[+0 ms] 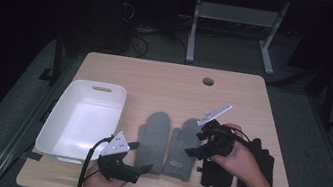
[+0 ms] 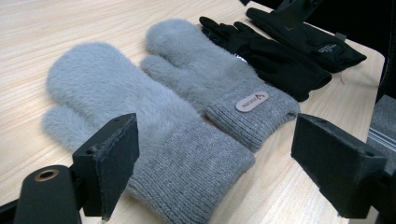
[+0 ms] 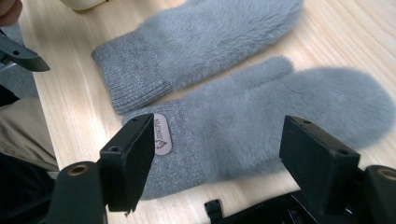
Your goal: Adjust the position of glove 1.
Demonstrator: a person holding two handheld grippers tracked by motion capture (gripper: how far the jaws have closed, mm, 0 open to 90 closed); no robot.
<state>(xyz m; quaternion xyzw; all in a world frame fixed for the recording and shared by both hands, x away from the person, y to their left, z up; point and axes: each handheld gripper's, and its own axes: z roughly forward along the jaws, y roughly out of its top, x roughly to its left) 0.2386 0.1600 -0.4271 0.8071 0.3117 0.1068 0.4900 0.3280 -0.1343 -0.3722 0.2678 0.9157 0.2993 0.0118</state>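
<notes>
The white plastic rectangular bin point(image 1: 80, 123) on the light wooden table point(image 1: 166, 81) holds nothing. Two fluffy grey knitted mittens point(image 1: 166, 144) lie beside it. The left gripper point(image 1: 136, 157) and right gripper point(image 1: 200, 142) have jaws wide apart, holding nothing. Around is a dark room.

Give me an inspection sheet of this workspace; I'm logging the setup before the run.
Surface: wooden table, cable hole at back.
Job's things: two grey mittens side by side, flat; pair of black gloves to their right.
Clutter: white bin, empty, at left.
Grippers: left gripper open, near front edge; right gripper open, above the labelled mitten.
Cables: black cable trails from left gripper.
Surroundings: dark room, white desk frame behind.
</notes>
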